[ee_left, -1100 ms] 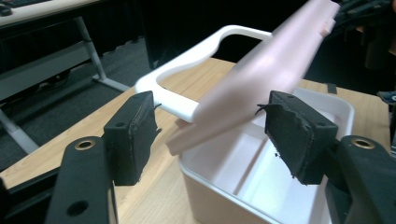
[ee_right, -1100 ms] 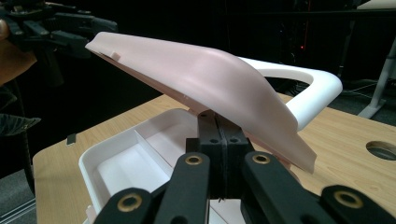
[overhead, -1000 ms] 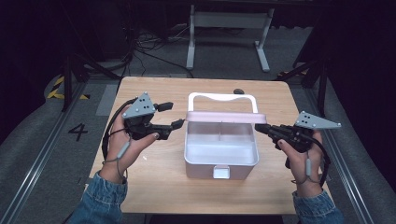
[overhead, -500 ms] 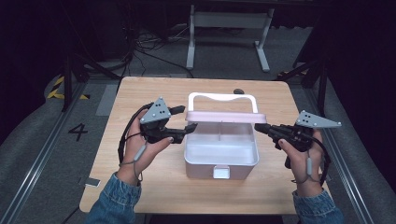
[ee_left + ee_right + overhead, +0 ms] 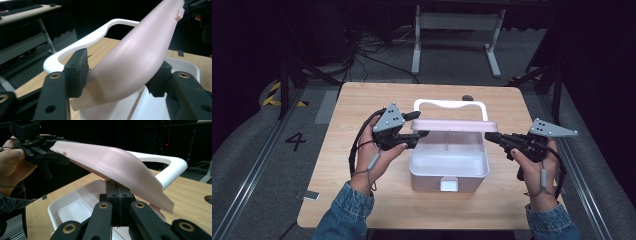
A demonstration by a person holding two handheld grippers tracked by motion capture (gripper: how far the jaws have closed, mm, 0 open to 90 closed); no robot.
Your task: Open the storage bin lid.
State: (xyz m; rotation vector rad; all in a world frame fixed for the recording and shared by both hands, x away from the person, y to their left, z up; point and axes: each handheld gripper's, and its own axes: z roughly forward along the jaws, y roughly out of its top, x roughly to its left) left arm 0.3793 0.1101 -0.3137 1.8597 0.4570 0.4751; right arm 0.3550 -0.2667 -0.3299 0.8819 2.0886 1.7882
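While I watch from the high view, the white box (image 5: 448, 165) sits mid-tabletop, nearer the front edge than the back.
Tabletop (image 5: 362, 205): light wood, bare along the left edge.
Lid (image 5: 454, 125): pale pink, raised level above the box's back half, spanning from one claw to the other.
Handle (image 5: 450, 104): white loop, behind the lid toward the back edge.
Left claw (image 5: 418, 127): I see its jaws have just been closing around the lid's left end; in the left gripper view the lid (image 5: 140, 55) lies between the pads, one pad (image 5: 79, 72) just beside it, contact not certain.
Right claw (image 5: 488, 137): closed, jaws pressed together under the lid's right end (image 5: 117, 160), at the box's right rim.
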